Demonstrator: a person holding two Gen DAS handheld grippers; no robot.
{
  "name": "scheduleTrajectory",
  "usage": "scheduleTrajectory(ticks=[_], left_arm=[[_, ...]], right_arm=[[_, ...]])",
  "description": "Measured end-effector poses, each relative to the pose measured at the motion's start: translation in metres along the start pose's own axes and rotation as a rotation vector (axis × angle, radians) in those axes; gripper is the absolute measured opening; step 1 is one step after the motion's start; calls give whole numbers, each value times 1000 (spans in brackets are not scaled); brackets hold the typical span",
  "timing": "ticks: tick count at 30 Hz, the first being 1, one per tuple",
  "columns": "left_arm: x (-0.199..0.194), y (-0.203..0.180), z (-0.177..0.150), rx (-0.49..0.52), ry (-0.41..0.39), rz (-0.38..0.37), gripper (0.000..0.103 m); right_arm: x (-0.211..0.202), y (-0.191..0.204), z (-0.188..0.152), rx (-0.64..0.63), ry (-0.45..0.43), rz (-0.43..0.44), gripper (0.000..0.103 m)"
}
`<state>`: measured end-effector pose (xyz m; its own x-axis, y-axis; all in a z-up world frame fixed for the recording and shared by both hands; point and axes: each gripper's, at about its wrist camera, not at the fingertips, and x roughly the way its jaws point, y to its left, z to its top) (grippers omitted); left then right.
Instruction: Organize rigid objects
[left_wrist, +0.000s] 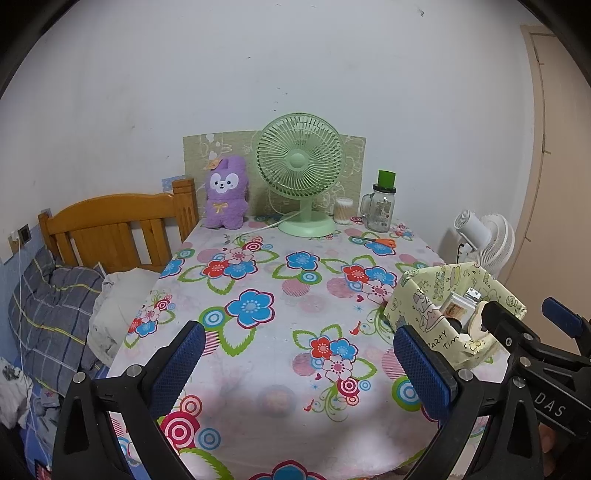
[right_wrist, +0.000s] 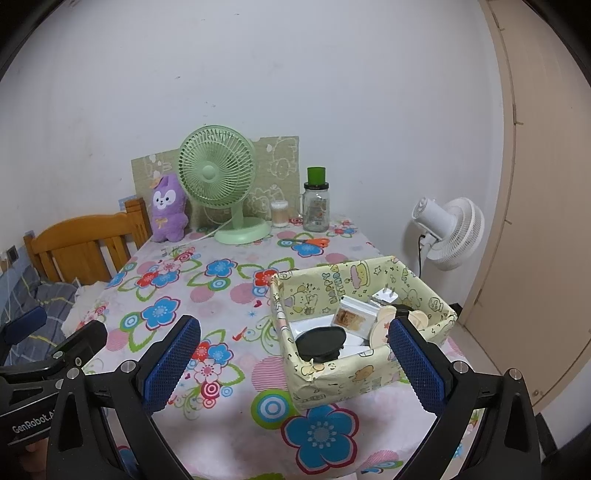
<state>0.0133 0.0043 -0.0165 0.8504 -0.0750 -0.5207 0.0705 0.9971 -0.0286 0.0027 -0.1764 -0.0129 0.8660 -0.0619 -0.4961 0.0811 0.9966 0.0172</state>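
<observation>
Nearest to me, the left hand-held gripper hangs low over the front of the tabletop, its 2 blue-padded fingers spread wide with nothing between them. The right hand-held gripper is held just beside it at the same height, jaws equally far apart and empty; its right finger overlaps the near right corner of the box in its own view, though I cannot tell whether it touches.

That yellow cartoon-print box sits on the flowered cloth at the right side of the tabletop, close to the front edge. Inside it lie the rigid things: a black round disc at the near left, a small clear packet with a brown card leaning in the middle, cream round pieces to the right, and a white plug adapter with its 2 prongs up toward the back wall of the box.

Farther back, orange-handled scissors lie flat on the cloth. Along the rear edge stand a purple plush rabbit, a green desk fan, a tub of cotton swabs and a glass jar with a green cap. A wooden headboard stands to the left of the tabletop, and a white floor fan to the right.
</observation>
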Motion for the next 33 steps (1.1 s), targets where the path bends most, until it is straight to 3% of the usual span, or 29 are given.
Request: scheduleTrajectory(ticks=[33], left_arm=[[-4,5,0,-6,-12,11,103]], right_arm=[[-1,5,-2,-7,-5,5,103]])
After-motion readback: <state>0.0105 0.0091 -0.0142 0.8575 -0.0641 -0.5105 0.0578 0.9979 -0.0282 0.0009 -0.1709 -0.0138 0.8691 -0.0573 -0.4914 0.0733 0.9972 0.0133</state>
